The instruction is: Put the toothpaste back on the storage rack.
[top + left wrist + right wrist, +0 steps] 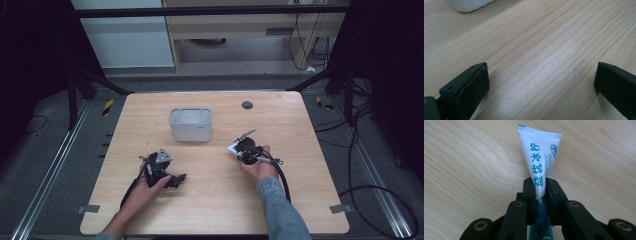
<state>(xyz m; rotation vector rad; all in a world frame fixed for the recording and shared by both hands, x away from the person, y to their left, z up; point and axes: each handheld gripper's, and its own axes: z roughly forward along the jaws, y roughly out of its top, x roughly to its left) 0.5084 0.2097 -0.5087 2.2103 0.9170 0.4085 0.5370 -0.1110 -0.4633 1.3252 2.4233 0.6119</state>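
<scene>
Two hand-held grippers: right (pixel 540 187) pinches one tube (pixel 540 152); one bin (pixel 190 124).

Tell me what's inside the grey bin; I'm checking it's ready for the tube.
The grey bin looks pale and bare inside from the high view. Its near wall hides the front part of its floor, so that stays unconfirmed.

Wooden table in a dim workroom
A pale cabinet (pixel 127 37) stands at 11 o'clock, a wooden desk (pixel 250 22) at 12; grey floor (pixel 45 130) with cables (pixel 372 192) at 4

High cam overlooks table (pixel 215 200); tong cams skim it close.
</scene>
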